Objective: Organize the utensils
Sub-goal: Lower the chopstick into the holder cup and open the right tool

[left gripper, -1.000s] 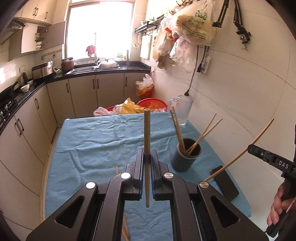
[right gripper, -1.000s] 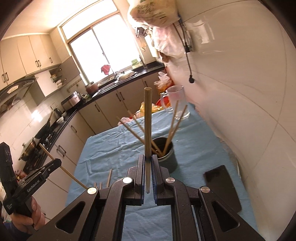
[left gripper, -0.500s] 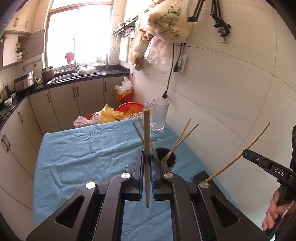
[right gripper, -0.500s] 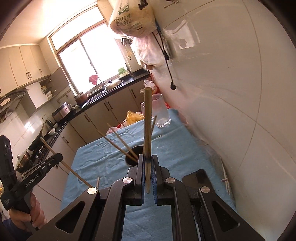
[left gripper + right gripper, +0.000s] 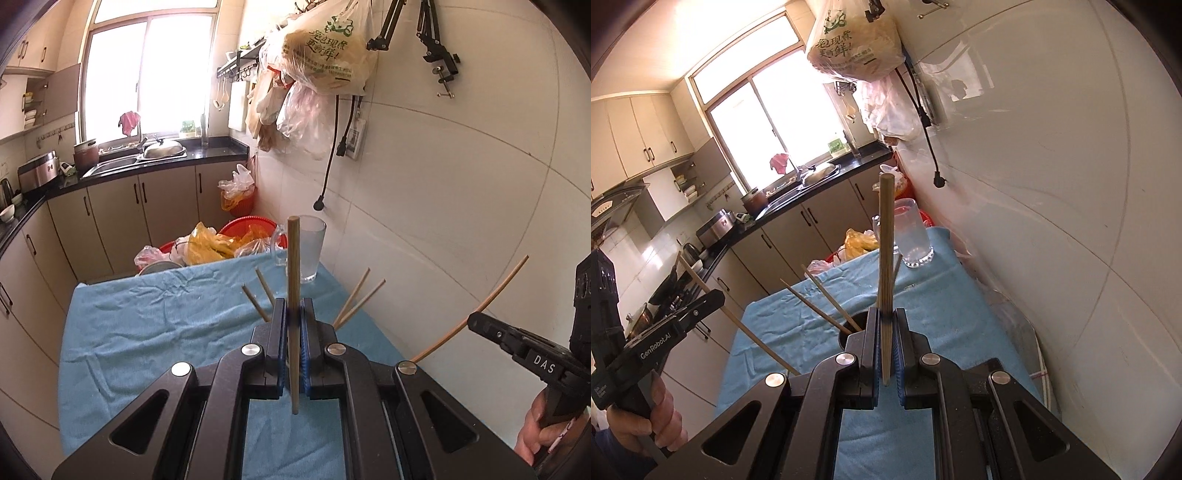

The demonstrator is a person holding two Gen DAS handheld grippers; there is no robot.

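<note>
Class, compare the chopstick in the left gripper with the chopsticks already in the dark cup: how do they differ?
The held chopstick is clamped in the shut left gripper above the blue cloth; the cup chopsticks rest loose in the dark cup. The held chopstick points straight along the gripper; the cup chopsticks lean outward. All look like plain wood.

A wrinkled blue cloth (image 5: 147, 332) covers the table. At its far end, near the tiled wall, stands a clear glass mug (image 5: 310, 247). Beyond the table sits a red basin (image 5: 251, 226) heaped with plastic bags. A bulging shopping bag (image 5: 325, 48) hangs high on the wall, a black cable (image 5: 330, 147) dangling below.
</note>
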